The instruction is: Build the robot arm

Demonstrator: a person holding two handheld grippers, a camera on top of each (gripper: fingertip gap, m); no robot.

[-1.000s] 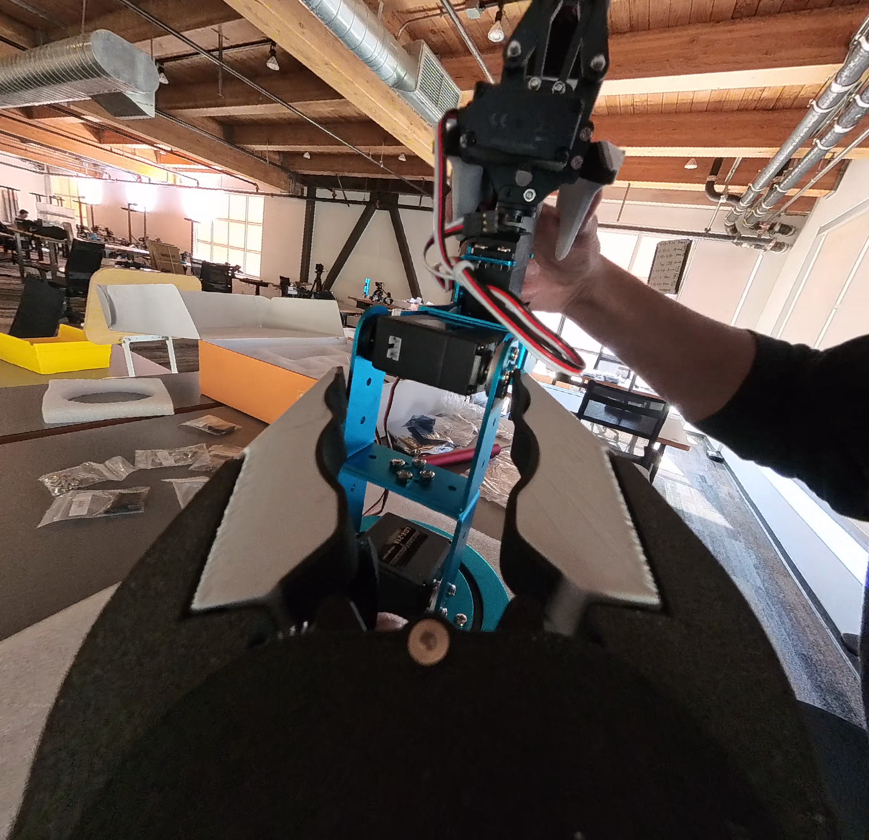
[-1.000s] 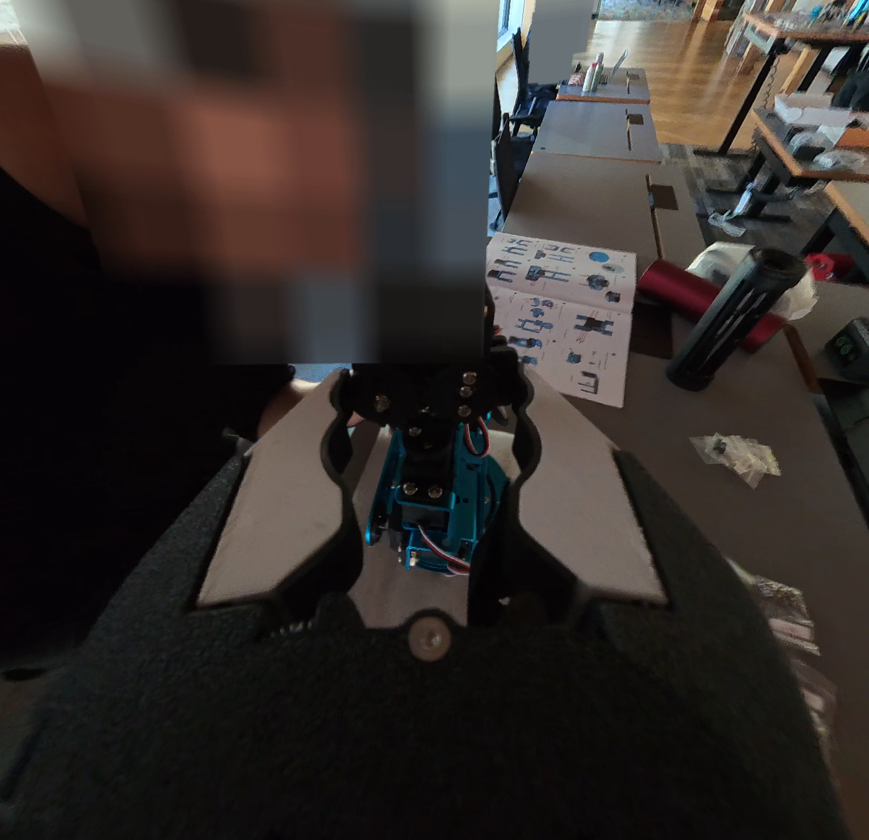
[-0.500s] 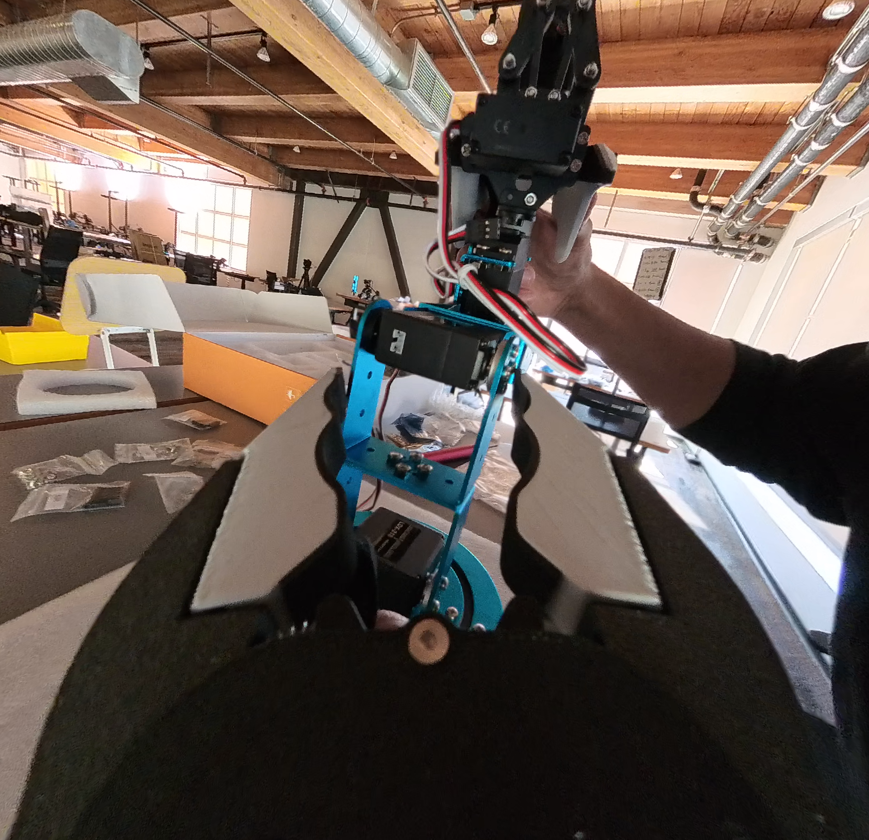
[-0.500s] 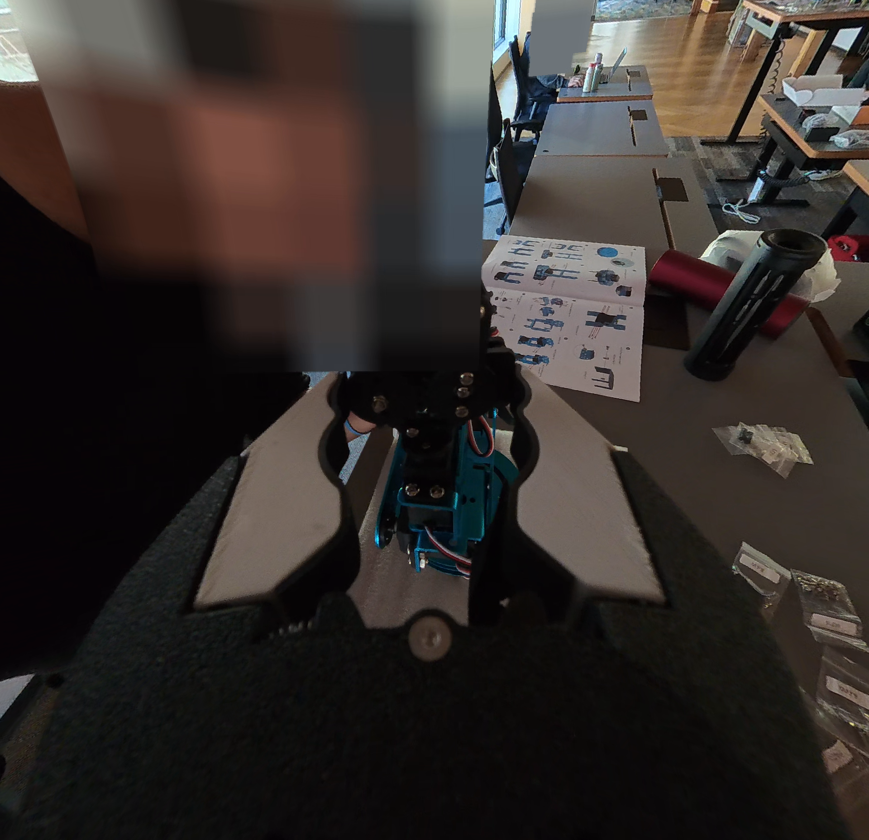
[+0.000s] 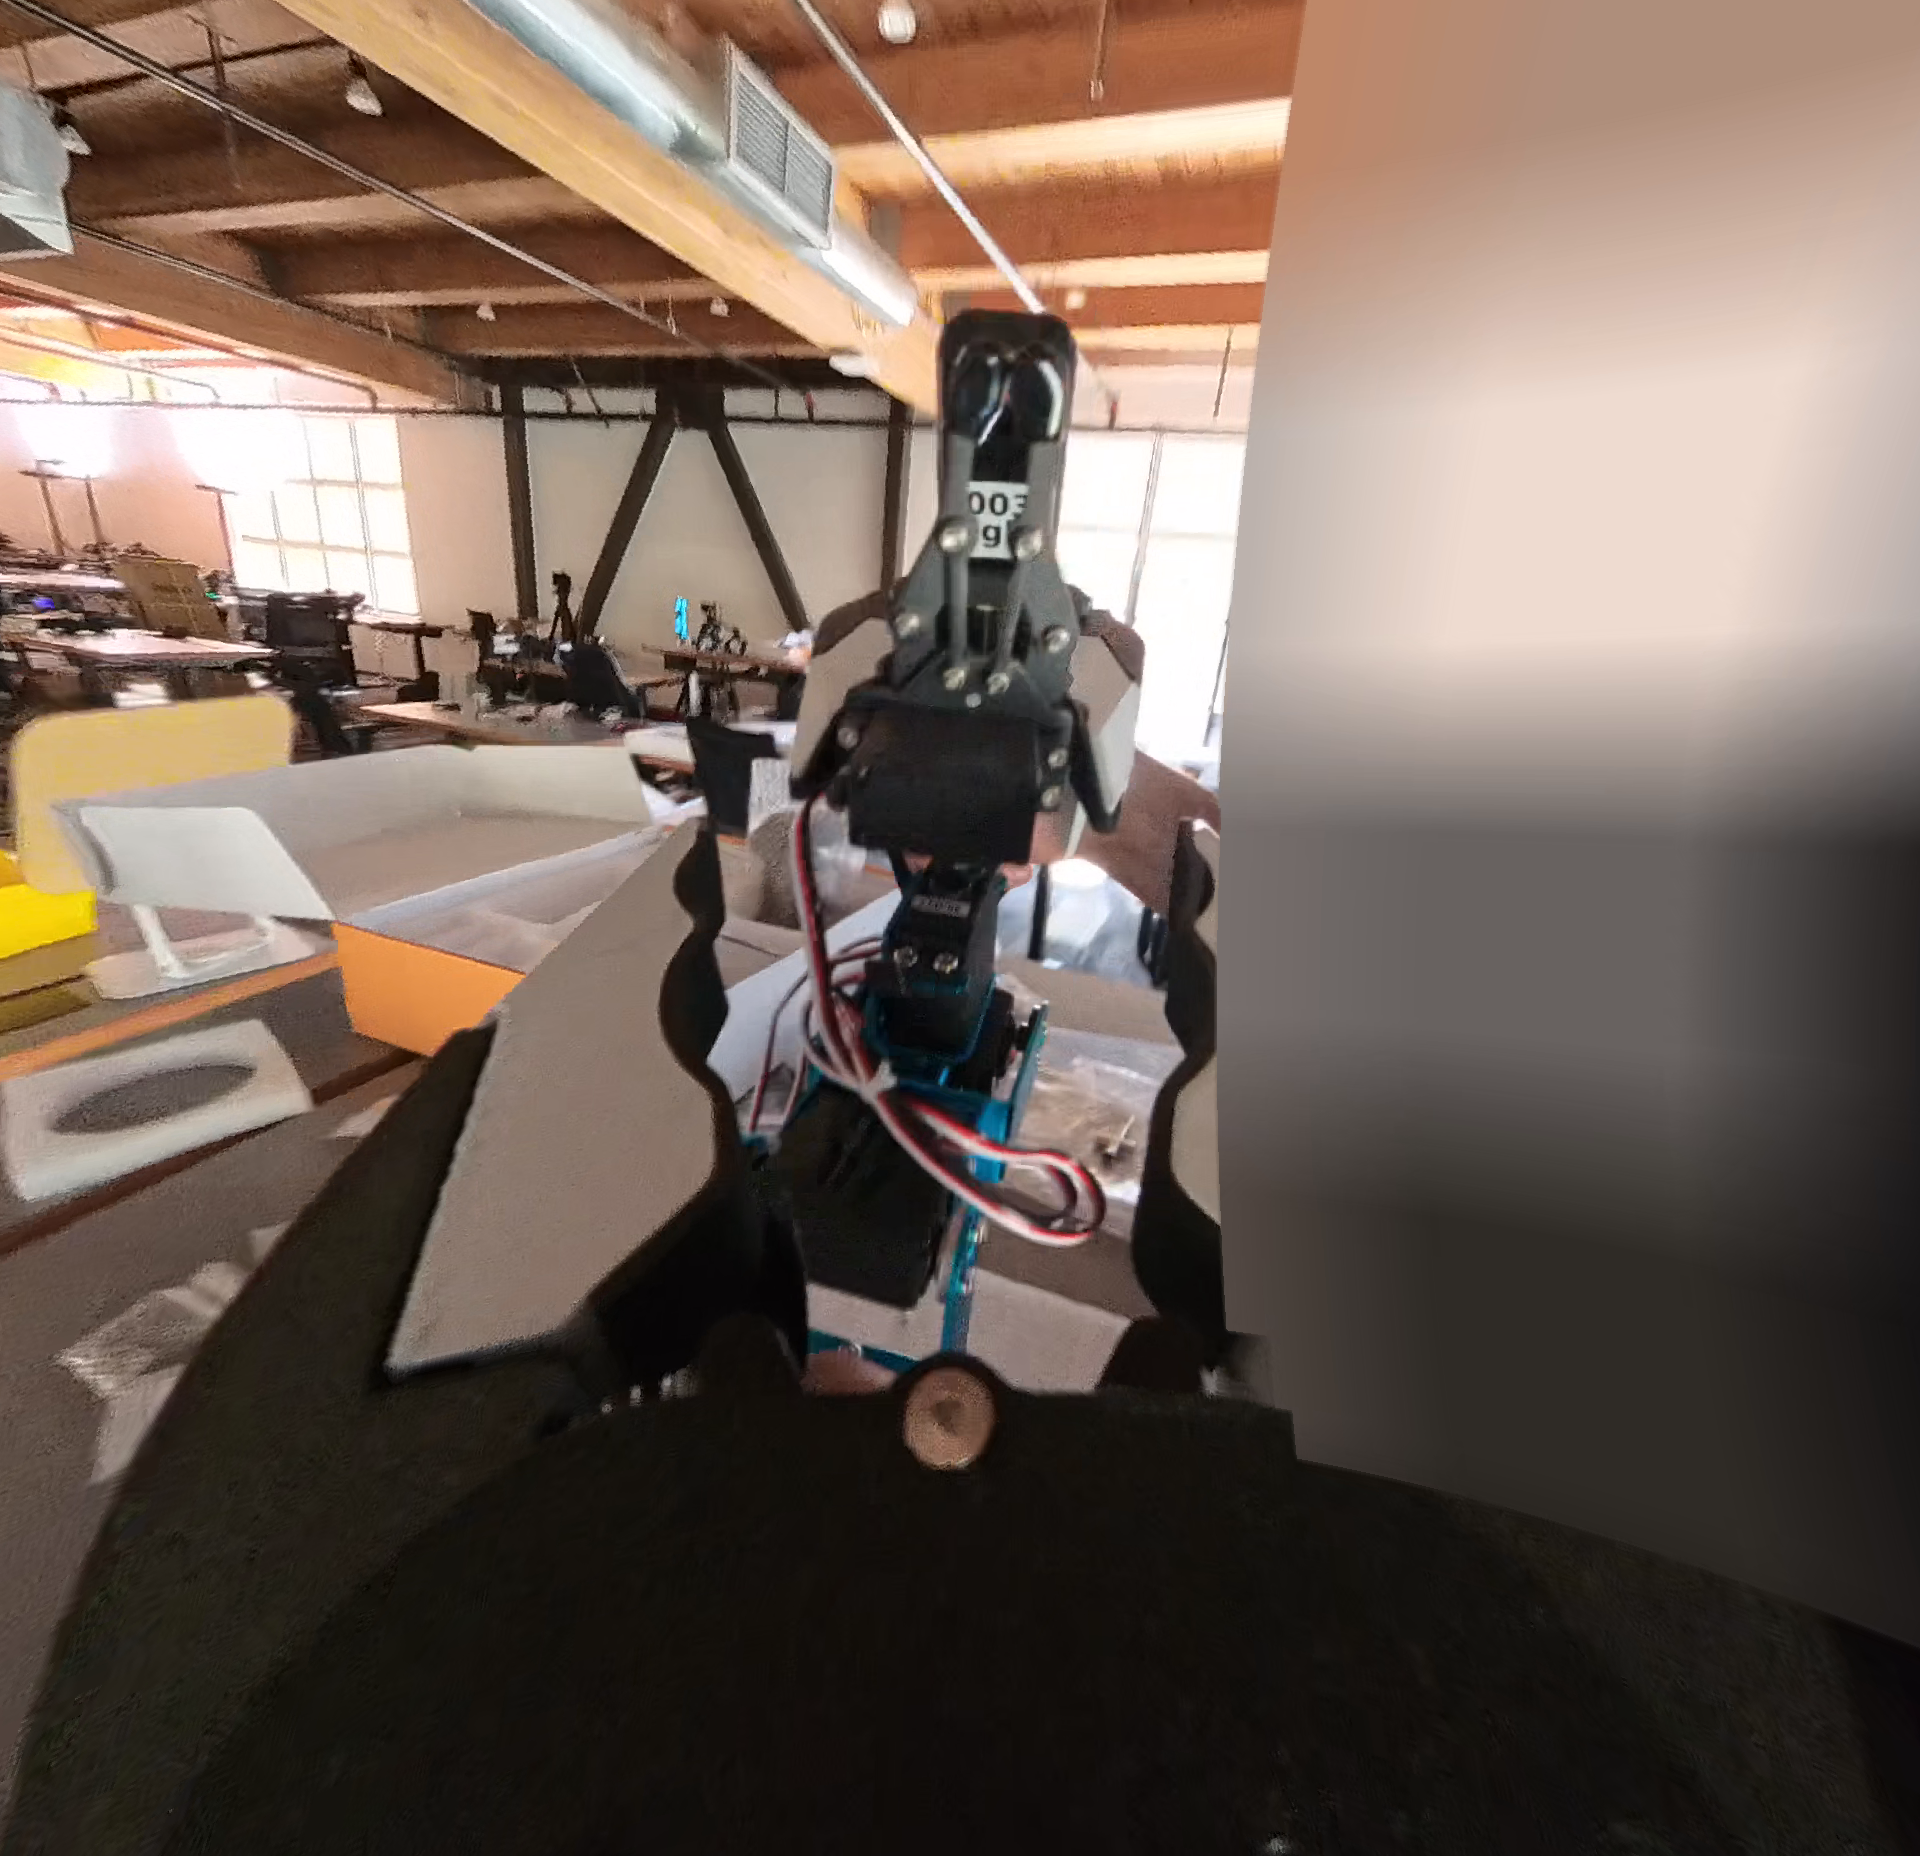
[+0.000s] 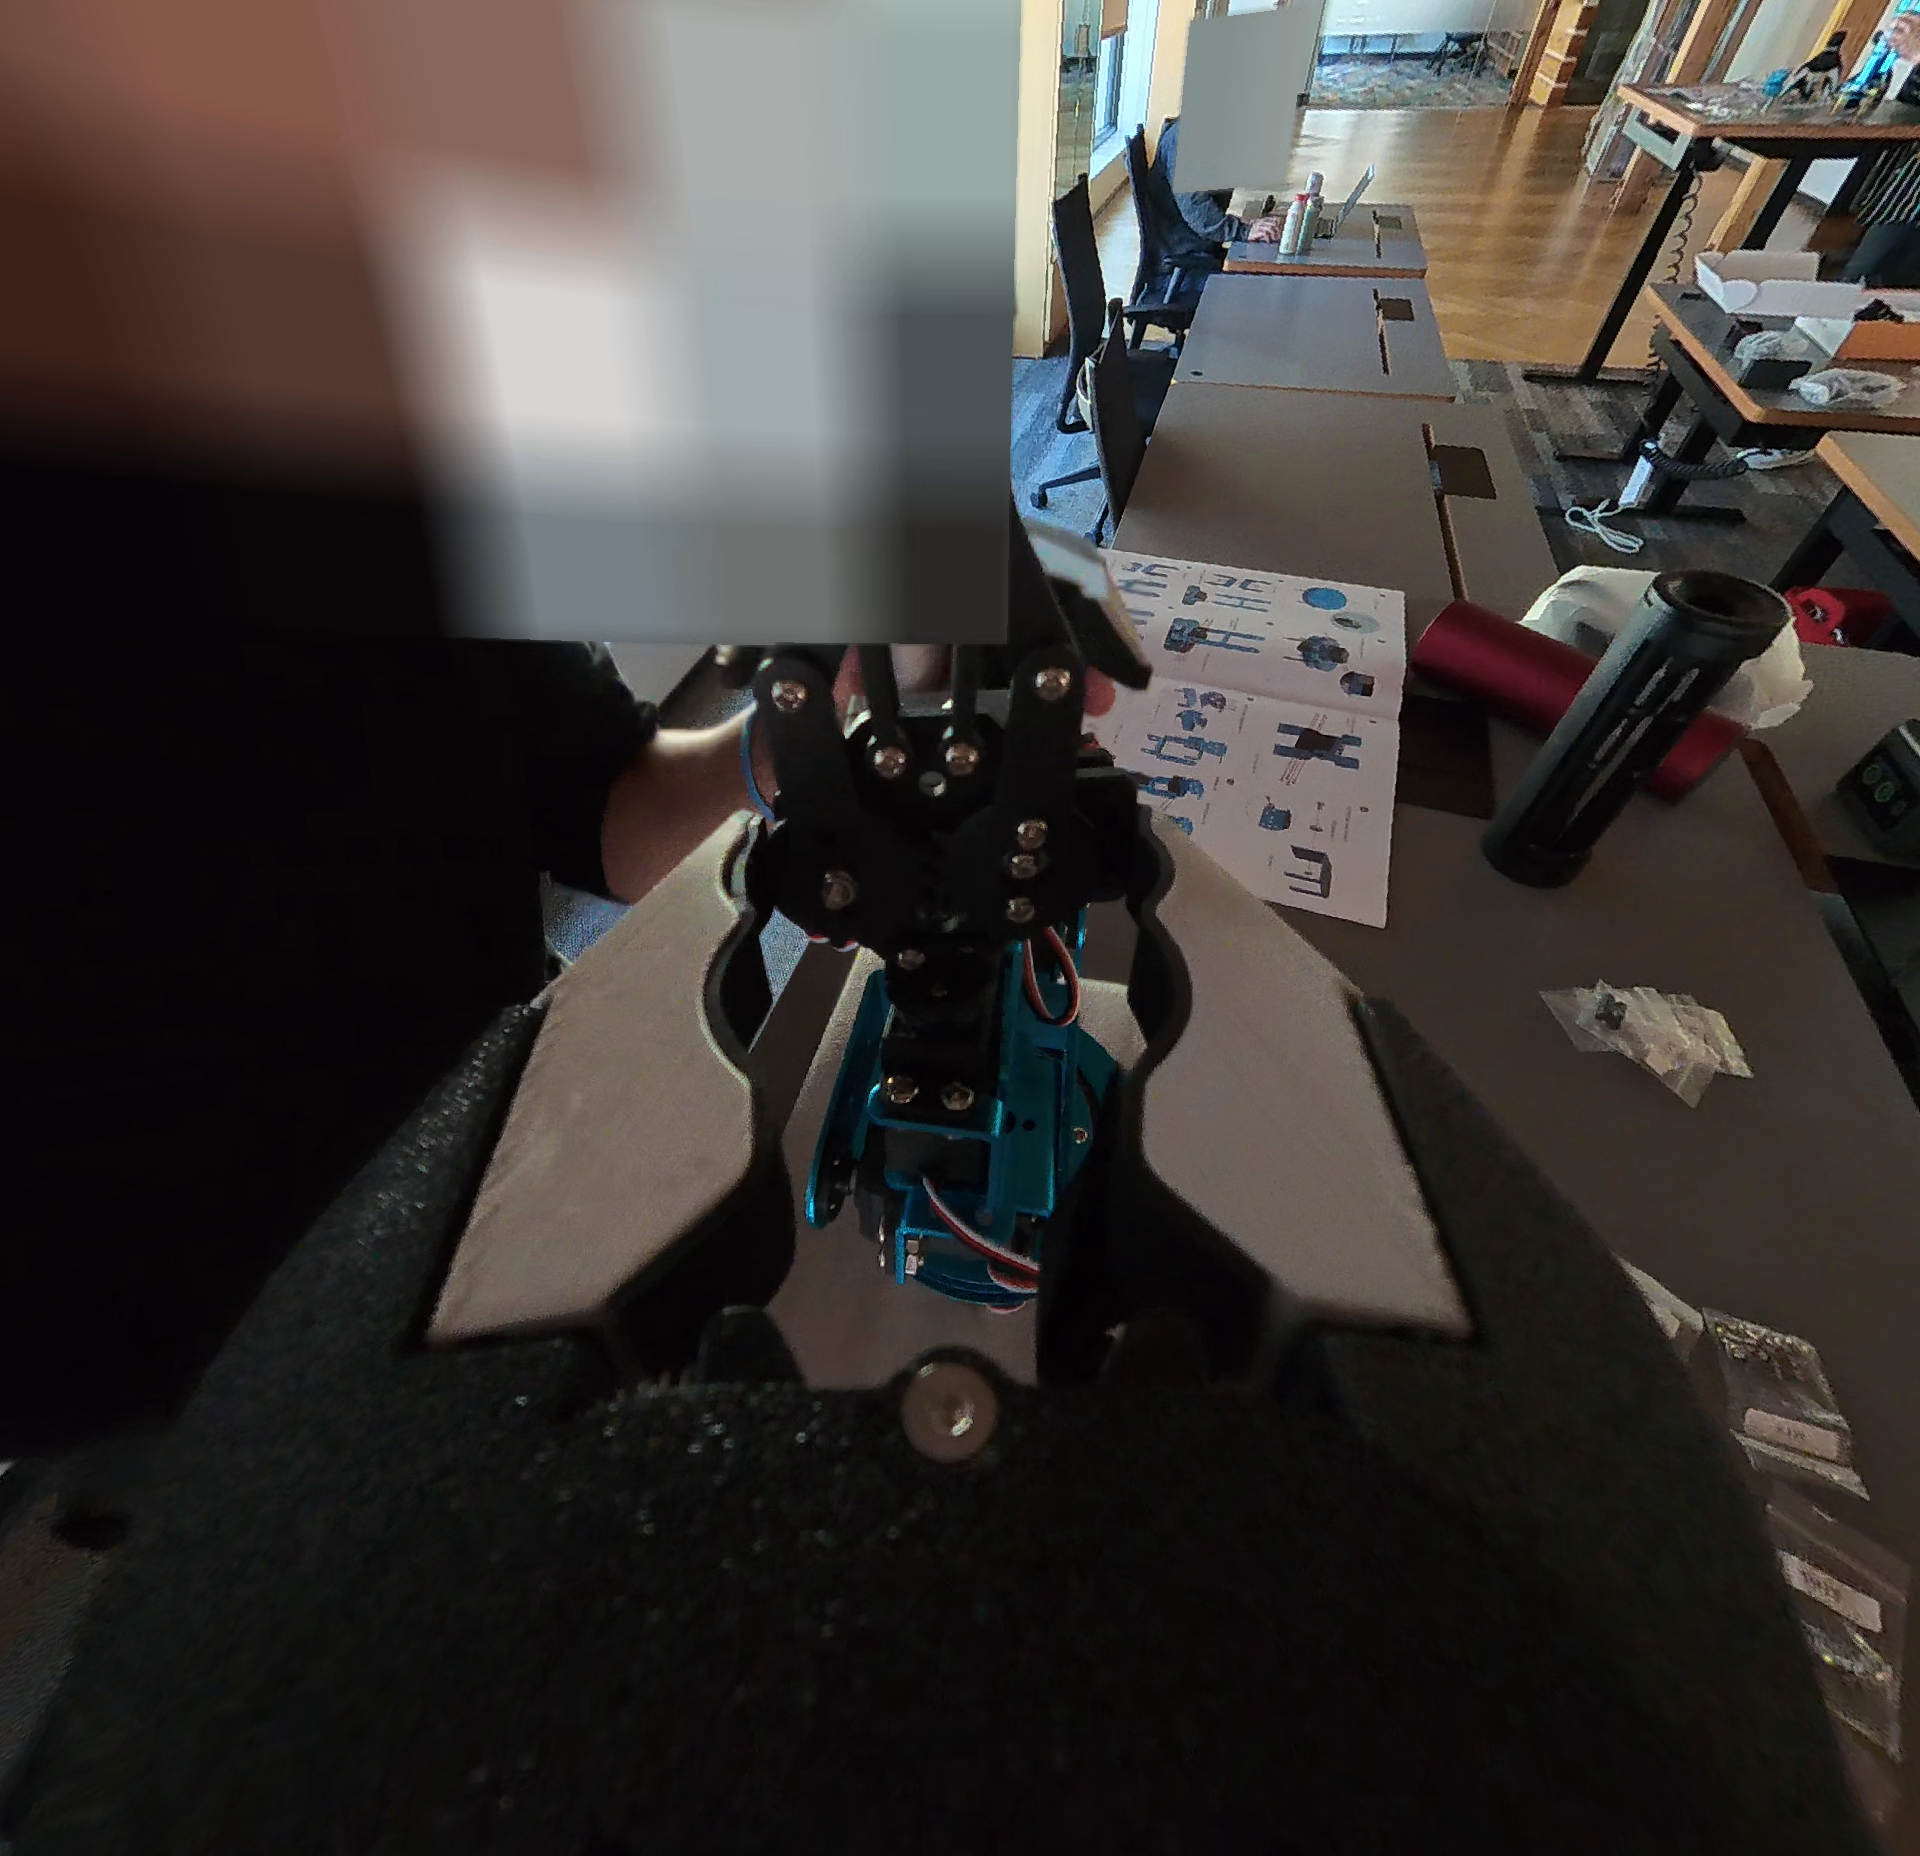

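A small blue metal robot arm (image 5: 914, 1100) with black servos and red-white wires stands on the grey table (image 6: 1558, 1131). My left gripper (image 5: 945, 850) is low down, with its fingers (image 5: 582, 1079) on either side of the arm's blue frame and shut on it. A blur patch hides most of the right finger. My right gripper (image 6: 940, 850) is shut on the arm's black claw head (image 6: 925, 798), looking down over the blue frame (image 6: 966, 1162). It also shows in the left wrist view (image 5: 961, 726), with grey pads on both sides of the head. A hand (image 6: 686, 778) is behind the claw.
An open instruction booklet (image 6: 1268, 726), a black perforated tube (image 6: 1621, 736), a dark red roll (image 6: 1496, 653) and small bags of parts (image 6: 1652, 1037) lie on the table to the right. An orange box with white flaps (image 5: 416, 975), a white foam piece (image 5: 145, 1100) and a yellow tray (image 5: 42, 933) are on the left.
The black claw head, held by my right gripper, has swung down and nearer to my left gripper's camera, and the arm's upper joint has folded. Both grips are unchanged.
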